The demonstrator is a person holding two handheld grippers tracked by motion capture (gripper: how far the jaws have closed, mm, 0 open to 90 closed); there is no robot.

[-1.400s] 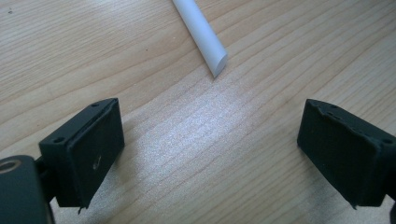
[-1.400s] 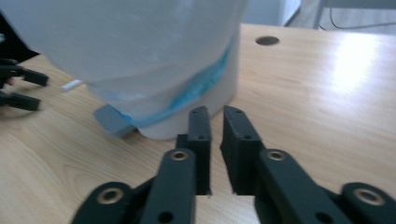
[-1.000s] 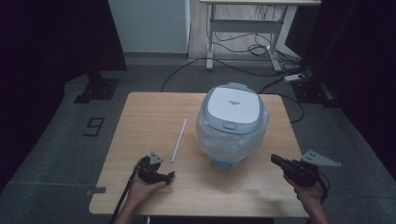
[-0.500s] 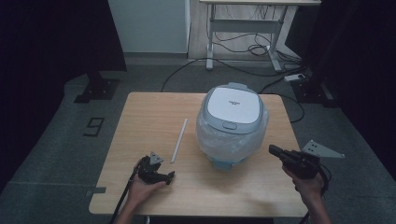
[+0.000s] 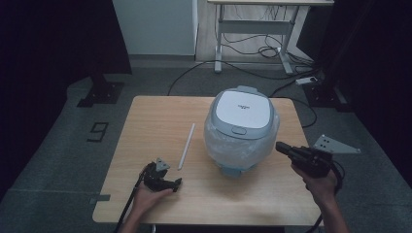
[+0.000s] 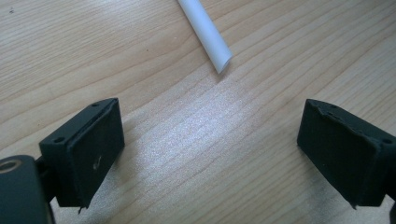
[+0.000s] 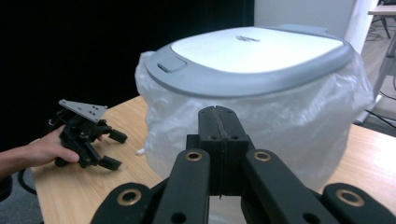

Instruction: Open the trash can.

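Note:
A rice cooker (image 5: pixel 241 127) with a white and grey lid stands on the wooden table (image 5: pixel 155 116), its body wrapped in a clear plastic bag (image 7: pixel 280 126). A white tube (image 5: pixel 186 145) lies to its left. My left gripper (image 5: pixel 176 183) rests on the table near the front edge, open, with the tube's end (image 6: pixel 219 58) just beyond its jaws and nothing between them. My right gripper (image 5: pixel 278 146) hovers to the right of the cooker, its jaws shut together with nothing in them, pointing at the bagged side (image 7: pixel 217 116).
The table's right edge (image 5: pixel 303 155) lies under my right hand. A desk frame (image 5: pixel 252 39) and cables (image 5: pixel 272 73) stand on the floor behind the table. A black stand base (image 5: pixel 99 92) is at the back left.
My right gripper has risen and drawn in toward the cooker's right side. The left gripper, the tube and the cooker have stayed where they were.

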